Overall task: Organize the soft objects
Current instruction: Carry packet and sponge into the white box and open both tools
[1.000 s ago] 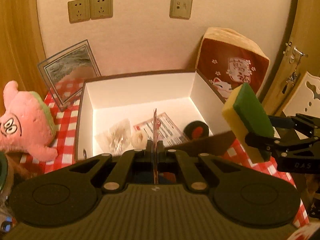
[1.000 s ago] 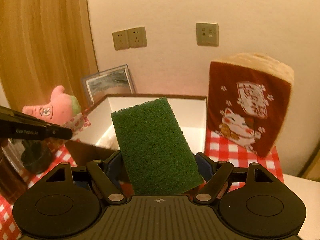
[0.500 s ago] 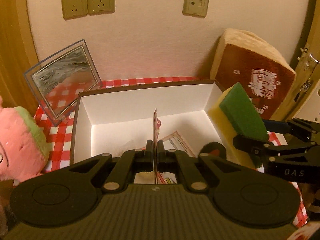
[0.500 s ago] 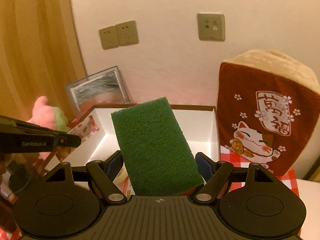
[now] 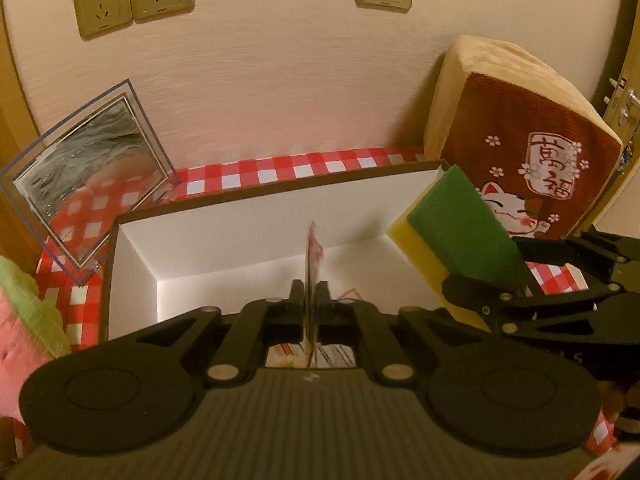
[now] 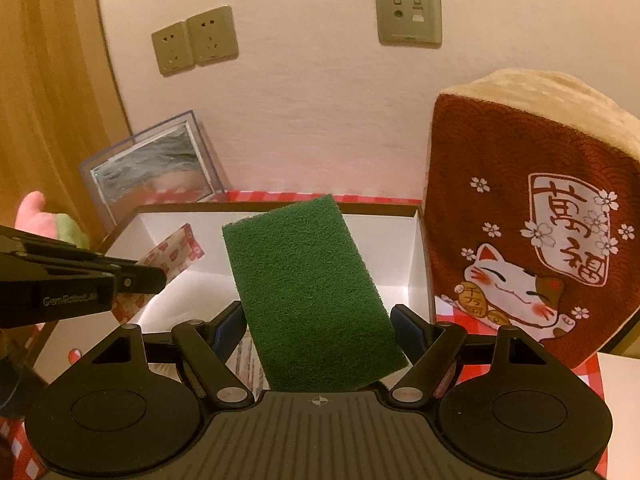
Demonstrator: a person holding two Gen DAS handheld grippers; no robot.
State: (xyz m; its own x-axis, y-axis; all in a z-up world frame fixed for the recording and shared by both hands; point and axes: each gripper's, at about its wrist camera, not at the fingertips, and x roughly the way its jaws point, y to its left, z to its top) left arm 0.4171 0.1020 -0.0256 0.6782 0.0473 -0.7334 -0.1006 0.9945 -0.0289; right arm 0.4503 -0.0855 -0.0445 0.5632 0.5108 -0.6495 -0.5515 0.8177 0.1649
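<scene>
Over the open white box both hand-held grippers hang side by side, each carrying something. The left hand-held gripper is pinched almost fully together on a thin printed packet, which stands edge-on between the pads in its own view and shows its red-patterned face in the right wrist view; its jaws have just been opening slightly, yet the packet remains between them. The right hand-held gripper stands wide and clamps a green and yellow sponge by its long sides, the sponge tilted up over the box's right end. The step in hand looks like the delivery: both soft things are above the box, not yet laid in it. The next move probably calls for lowering each one further inside the walls and then spreading the fingers, keeping the sponge clear of the box's right wall and of the cat cushion just beside it. A pink plush toy waits on the checked tabletop, left of the box.
</scene>
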